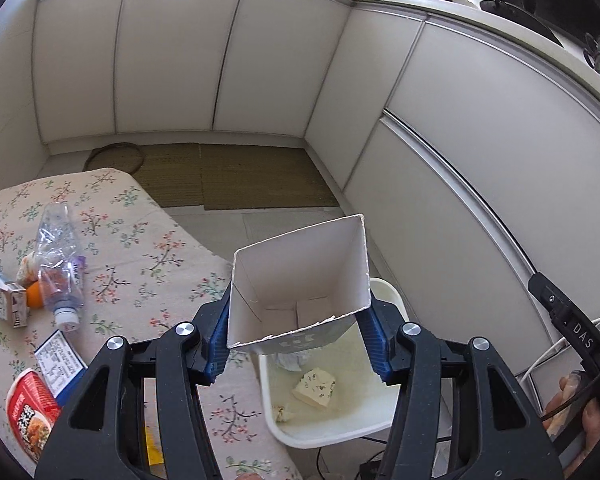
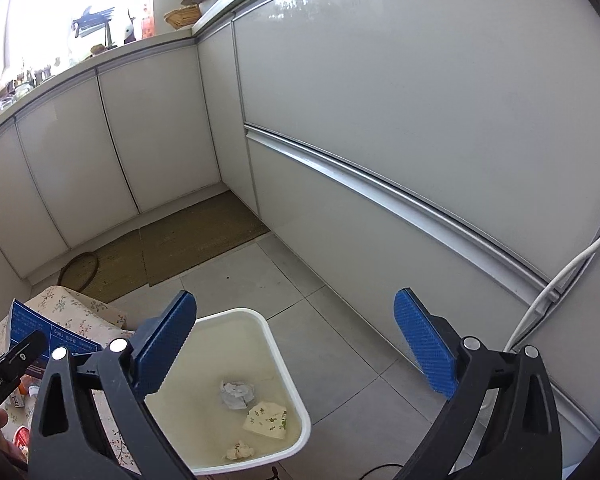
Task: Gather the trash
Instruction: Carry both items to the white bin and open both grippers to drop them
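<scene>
- The left tongs (image 1: 298, 334) pinch an open white carton (image 1: 300, 284) by its two side walls; its torn open mouth faces the camera and it looks empty inside.
- The carton hangs above the near edge of a white bin (image 1: 388, 296) that stands on the tiled floor just beside the bench (image 1: 148, 248).
- The right tongs (image 2: 296, 354) are spread wide with nothing between the blue pads (image 2: 424, 344); they hover over the floor at the bin's (image 2: 236, 314) far side.
- In the bin lie a crumpled grey-white paper ball (image 2: 238, 394), a flat cream packet with a small green print (image 2: 266, 420) and a small pale crumpled scrap (image 2: 240, 450).
- The bench wears a flowered cloth, and trash lies on it: a crushed clear bottle (image 1: 56, 264) with a white cap, a small box (image 1: 0, 294) just beside it, something orange (image 1: 34, 294) between them, a red packet (image 1: 30, 416) and a blue-and-white card (image 1: 58, 358) near the left tongs.
- A hand (image 1: 572, 408) shows at the lower right of the left wrist view, gripping the other tool's handle.
- White cabinet doors (image 2: 400, 92) close off the corner, with brown mats (image 1: 236, 176) on the floor at their foot.
</scene>
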`<control>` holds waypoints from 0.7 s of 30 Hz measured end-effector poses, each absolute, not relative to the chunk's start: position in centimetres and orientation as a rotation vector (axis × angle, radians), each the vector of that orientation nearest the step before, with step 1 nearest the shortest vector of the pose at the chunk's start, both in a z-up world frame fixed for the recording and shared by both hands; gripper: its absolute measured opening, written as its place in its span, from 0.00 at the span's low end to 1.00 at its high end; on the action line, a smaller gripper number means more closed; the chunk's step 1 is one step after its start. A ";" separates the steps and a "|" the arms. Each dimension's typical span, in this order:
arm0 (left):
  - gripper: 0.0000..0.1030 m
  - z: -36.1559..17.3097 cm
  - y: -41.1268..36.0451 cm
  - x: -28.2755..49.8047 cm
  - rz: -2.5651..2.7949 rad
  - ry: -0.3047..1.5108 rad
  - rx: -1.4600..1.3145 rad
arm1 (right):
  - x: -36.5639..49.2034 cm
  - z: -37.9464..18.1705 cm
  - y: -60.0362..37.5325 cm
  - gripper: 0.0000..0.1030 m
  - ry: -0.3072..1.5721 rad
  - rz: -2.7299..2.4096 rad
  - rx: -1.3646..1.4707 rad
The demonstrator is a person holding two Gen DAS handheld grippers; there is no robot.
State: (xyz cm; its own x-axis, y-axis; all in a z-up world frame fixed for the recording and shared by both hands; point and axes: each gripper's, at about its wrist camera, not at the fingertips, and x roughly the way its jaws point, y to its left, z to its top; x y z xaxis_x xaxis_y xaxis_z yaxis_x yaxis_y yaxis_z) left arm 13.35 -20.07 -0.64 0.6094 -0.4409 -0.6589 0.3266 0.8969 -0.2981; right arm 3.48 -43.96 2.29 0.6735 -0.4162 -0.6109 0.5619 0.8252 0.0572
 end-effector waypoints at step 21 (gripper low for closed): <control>0.78 -1.4 -25.7 12.9 -0.460 0.830 -0.045 | 1.8 2.3 -46.5 0.93 0.621 -0.594 0.298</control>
